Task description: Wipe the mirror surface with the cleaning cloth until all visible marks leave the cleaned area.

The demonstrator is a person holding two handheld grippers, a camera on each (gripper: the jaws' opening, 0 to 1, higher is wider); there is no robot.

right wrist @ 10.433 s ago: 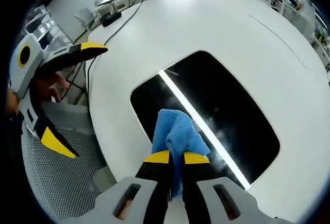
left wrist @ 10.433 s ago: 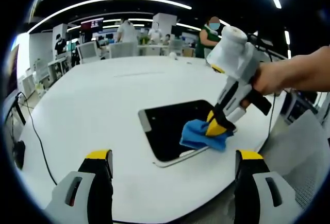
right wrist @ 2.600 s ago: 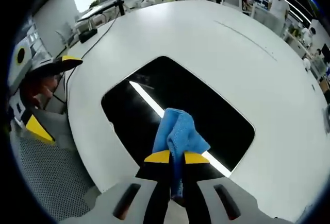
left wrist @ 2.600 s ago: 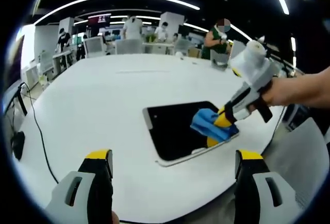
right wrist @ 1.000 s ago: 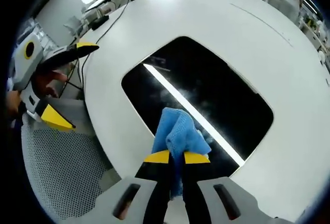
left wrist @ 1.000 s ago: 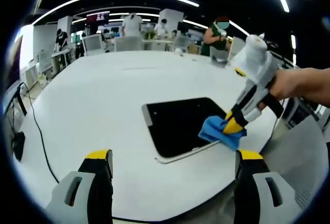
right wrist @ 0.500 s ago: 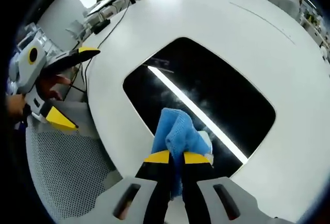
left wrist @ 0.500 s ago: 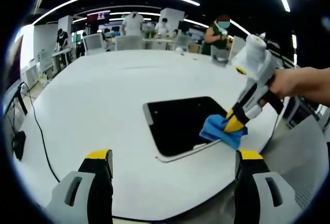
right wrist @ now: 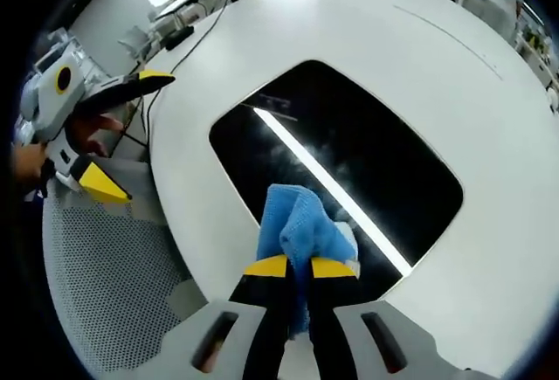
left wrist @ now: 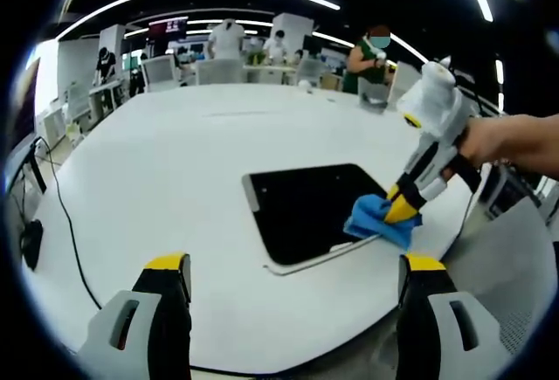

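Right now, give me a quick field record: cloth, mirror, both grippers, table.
cloth: blue microfibre cleaning cloth, bunched, pressed on the mirror near one corner
mirror: dark rounded-rectangle mirror lying flat, reflecting a bright ceiling light strip; faint smudges near the cloth
right gripper: shut on the cloth
left gripper: open, empty, held off the table edge
table: large white round table

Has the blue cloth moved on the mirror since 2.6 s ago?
Yes. The cloth has slid from over the mirror glass out to its near right edge, gripped by the right gripper.

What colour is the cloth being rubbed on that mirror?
Blue. The cloth, clamped in the right gripper, shows best in the right gripper view.
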